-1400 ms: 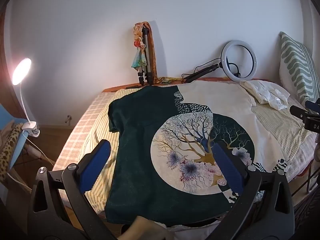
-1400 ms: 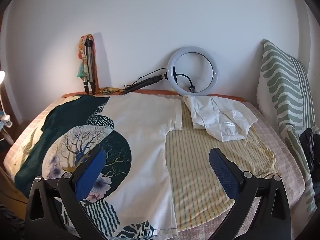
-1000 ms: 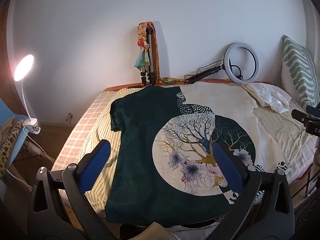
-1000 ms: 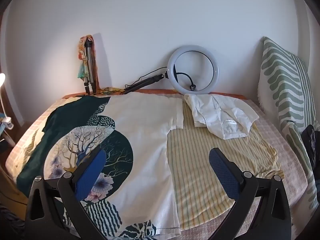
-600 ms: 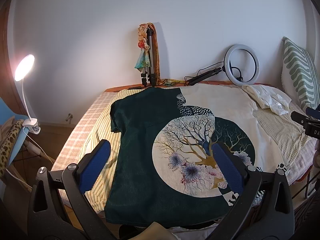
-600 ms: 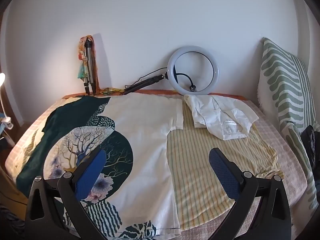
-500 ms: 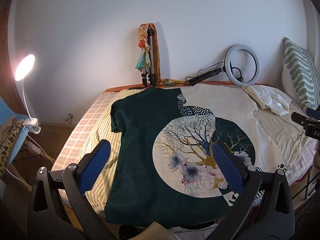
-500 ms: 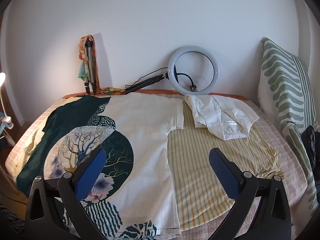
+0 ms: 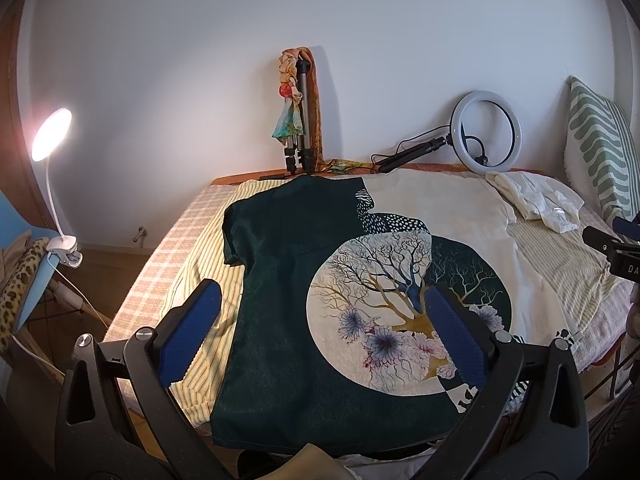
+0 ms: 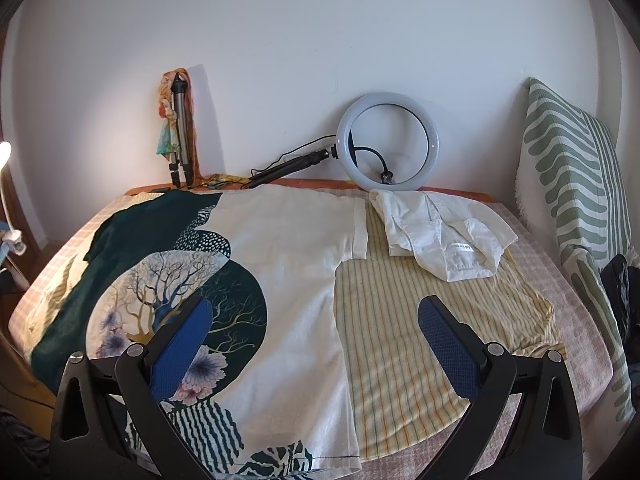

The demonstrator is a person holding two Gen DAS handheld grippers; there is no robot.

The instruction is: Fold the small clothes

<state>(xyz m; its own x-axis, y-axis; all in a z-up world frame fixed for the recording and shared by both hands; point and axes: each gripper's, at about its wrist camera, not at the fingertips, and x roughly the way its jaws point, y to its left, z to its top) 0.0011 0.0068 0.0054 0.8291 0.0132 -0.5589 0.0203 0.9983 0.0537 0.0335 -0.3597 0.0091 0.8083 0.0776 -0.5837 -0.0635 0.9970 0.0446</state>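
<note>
A T-shirt [image 9: 288, 280], dark green on one side and cream on the other with a round tree-and-flower print, lies flat on the bed; it also shows in the right wrist view [image 10: 288, 264]. My left gripper [image 9: 324, 320] is open and empty, held above the shirt's near hem. My right gripper [image 10: 316, 328] is open and empty, above the shirt's cream side and the striped sheet. A folded white garment [image 10: 440, 236] lies at the far right of the bed, also in the left wrist view [image 9: 536, 200].
The bed has a yellow striped sheet [image 10: 420, 320] over a pink checked cover [image 9: 168, 248]. A ring light [image 10: 387, 142] and a tripod [image 9: 300, 120] lean on the back wall. A green patterned pillow [image 10: 576, 184] stands right. A lit clip lamp [image 9: 52, 136] stands left.
Both views shift only slightly; the left gripper drifted a little back from the shirt. The shirt and white garment have not moved. Both grippers stayed open.
</note>
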